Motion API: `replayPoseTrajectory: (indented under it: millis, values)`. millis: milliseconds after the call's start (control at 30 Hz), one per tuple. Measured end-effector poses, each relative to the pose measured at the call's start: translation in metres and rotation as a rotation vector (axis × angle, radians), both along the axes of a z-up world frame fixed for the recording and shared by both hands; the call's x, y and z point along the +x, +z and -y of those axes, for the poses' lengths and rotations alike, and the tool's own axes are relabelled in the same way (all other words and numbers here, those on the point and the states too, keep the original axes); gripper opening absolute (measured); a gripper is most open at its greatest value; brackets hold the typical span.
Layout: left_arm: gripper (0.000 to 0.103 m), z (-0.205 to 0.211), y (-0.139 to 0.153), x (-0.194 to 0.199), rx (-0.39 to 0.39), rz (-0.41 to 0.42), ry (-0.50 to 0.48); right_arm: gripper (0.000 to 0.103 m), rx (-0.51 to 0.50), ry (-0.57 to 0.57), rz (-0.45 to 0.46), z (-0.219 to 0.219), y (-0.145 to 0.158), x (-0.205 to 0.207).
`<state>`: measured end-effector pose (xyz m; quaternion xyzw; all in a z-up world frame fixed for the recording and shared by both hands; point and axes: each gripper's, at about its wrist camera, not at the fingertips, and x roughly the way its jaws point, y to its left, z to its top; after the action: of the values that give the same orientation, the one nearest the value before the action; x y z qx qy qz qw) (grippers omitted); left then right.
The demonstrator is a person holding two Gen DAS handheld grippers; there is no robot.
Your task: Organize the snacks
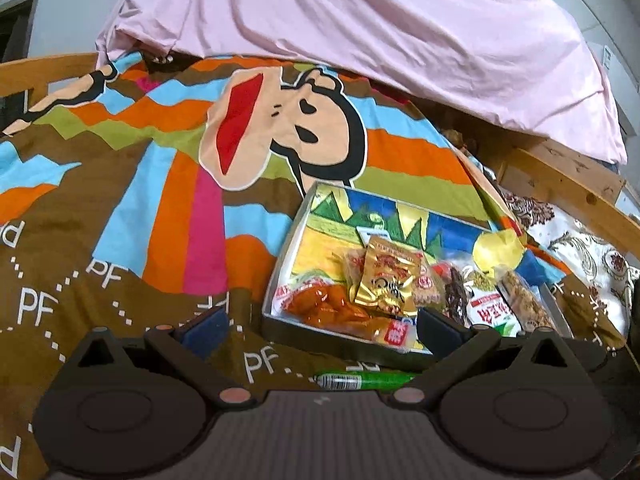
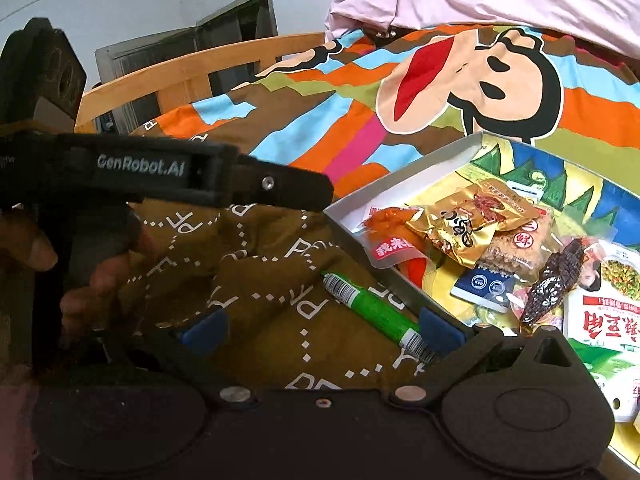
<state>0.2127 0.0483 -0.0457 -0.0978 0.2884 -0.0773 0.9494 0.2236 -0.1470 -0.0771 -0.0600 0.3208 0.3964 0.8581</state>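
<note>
A shallow box (image 1: 297,216) (image 2: 352,205) with a colourful picture lining lies on the bed and holds several snack packets: a gold packet (image 1: 386,280) (image 2: 476,220), an orange packet (image 1: 332,308) (image 2: 390,220) and a green and white bag (image 1: 494,316) (image 2: 600,320). A green stick snack (image 1: 366,381) (image 2: 376,308) lies on the brown blanket outside the box, near its front wall. My left gripper (image 1: 320,328) is open and empty just above and before the stick. My right gripper (image 2: 320,330) is open, with the stick between its fingers and against the right pad (image 2: 440,330).
A cartoon-print blanket (image 1: 140,200) (image 2: 280,120) covers the bed. A pink sheet (image 1: 360,20) hangs behind it. A wooden bed frame (image 1: 560,168) (image 2: 180,76) runs along the edges. The left gripper's body (image 2: 160,176) and the hand holding it fill the left of the right wrist view.
</note>
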Motion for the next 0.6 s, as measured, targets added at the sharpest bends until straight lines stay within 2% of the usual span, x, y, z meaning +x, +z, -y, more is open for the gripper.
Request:
replayPoseTrajectory:
  millis: [200,333,600]
  values:
    - [0.103,0.0,0.0,0.006,-0.004,0.025,0.021,0.102,0.008,0.022,0.035,0.001,0.004,0.0]
    - [0.103,-0.004,0.002,0.012,-0.022,0.049,0.045,0.102,-0.004,0.06,0.09,0.001,0.007,0.003]
    - [0.103,-0.012,0.01,0.042,-0.051,0.132,0.119,0.102,0.034,0.092,0.157,0.01,0.019,0.023]
